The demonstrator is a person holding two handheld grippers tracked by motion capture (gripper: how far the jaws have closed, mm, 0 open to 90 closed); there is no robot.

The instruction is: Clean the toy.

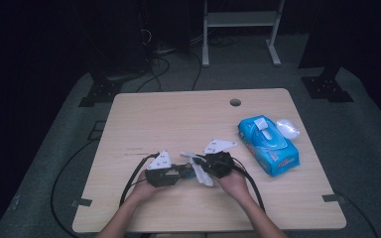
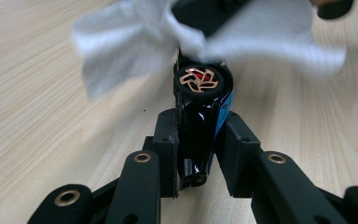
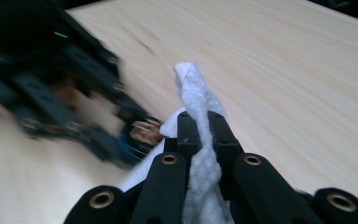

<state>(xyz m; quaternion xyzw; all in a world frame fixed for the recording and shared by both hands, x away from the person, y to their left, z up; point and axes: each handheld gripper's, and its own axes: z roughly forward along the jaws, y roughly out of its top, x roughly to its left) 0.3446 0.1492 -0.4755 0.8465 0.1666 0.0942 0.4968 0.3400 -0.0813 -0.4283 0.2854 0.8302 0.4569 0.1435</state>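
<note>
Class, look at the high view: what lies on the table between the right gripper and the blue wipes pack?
Nothing: bare table separates the right gripper from the wipes pack, in the high view.

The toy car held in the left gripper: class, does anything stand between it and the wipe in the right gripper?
Nothing visible does. The left gripper clamps the toy car, and the wipe pinched by the right gripper already drapes against the car's wheel end.

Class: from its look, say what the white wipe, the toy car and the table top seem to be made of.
White wipe: soft nonwoven cloth, matte, crumpled and fuzzy. Toy car: probably glossy black plastic, with highlights and a coppery wheel hub. Table top: pale wood or laminate, with visible grain.
</note>
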